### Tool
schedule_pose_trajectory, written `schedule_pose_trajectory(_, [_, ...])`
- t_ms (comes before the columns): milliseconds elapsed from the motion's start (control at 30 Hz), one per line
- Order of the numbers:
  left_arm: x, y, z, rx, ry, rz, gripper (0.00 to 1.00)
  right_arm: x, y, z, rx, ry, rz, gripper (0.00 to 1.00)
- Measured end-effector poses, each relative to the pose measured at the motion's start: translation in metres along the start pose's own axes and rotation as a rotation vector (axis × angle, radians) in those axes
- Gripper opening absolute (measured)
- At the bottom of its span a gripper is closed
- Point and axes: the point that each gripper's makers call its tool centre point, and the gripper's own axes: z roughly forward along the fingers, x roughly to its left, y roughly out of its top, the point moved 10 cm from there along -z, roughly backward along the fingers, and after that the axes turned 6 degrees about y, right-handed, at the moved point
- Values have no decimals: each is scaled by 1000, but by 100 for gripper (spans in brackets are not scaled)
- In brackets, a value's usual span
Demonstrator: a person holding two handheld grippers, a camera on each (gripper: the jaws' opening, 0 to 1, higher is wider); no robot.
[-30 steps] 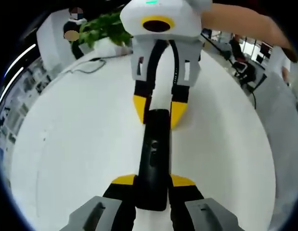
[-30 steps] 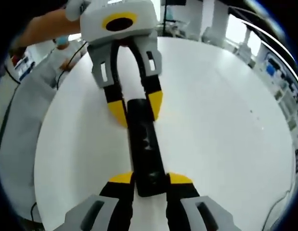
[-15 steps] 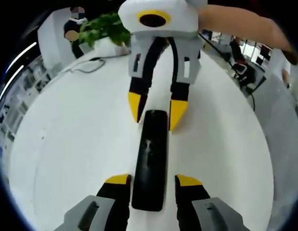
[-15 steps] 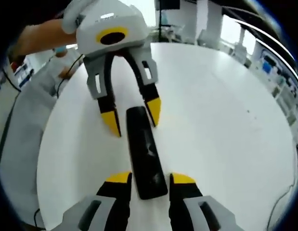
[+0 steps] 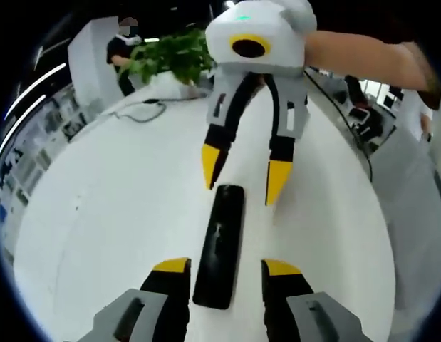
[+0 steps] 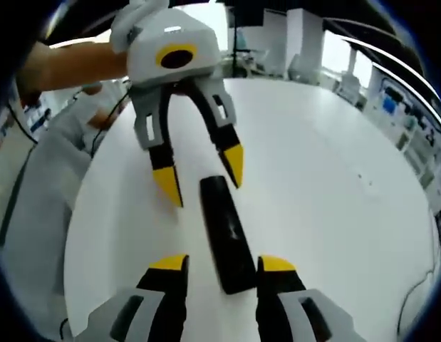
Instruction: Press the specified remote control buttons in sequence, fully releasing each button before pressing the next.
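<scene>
Slim black rectangular plastic remote control (image 5: 220, 246) lies flat on the round white bench (image 5: 106, 214), loose, with nothing pinching it. In the left gripper view it runs from 6 o'clock up toward 12, its near end between the left hand-held gripper (image 5: 224, 267)'s yellow-tipped jaws, which stand spread either side with a gap showing. The right hand-held gripper (image 5: 243, 171) hangs at 12 o'clock over the far end, jaws spread, tips apparently clear of the remote.

Right gripper view gives the mirror of this: remote (image 6: 227, 231) slanting from 6 up to 12, right hand-held gripper (image 6: 224, 265) spread at its near end, left hand-held gripper (image 6: 204, 171) spread above the far end.

Button markings too blurred to read; the target button cannot be picked out.

Risks, as judged:
- Nothing steadies the remote. A press off its long axis could skate or pivot it on the smooth bench.
- A wide spread tip may land across two buttons or miss.
- Pressing near an end could tip the other end up.
- Bench edge lies toward 6 o'clock in the right gripper view; a shove that way moves the remote nearer it.
</scene>
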Motion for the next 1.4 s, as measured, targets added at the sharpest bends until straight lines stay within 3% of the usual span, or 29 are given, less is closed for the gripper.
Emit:
schedule_pose_trajectory(433, [-27,7,-32,-144,59,-85,49,17,6,-27,-124,-76,31,40])
schedule_pose_trajectory(567, [-34,7,-41,-161,93,-113,63,23,7,-35,-157,-105,41,42])
schedule_pose_trajectory(667, [-40,9,-49,-226,107,-159,66,28,8,-40,-194,-121,56,43])
schedule_pose_trajectory(767, [-43,7,-55,-251,120,-189,71,35,9,-42,-210,-135,60,44])
schedule_pose_trajectory(1067, [-63,0,-71,-344,178,-295,87,64,7,-52,-334,-182,110,51])
schedule_pose_trajectory(1300, [-84,0,-85,-460,205,-370,98,90,4,-59,-398,-202,143,56])
schedule_pose_trajectory(1400, [-93,-3,-89,-467,211,-378,100,101,0,-63,-439,-212,161,58])
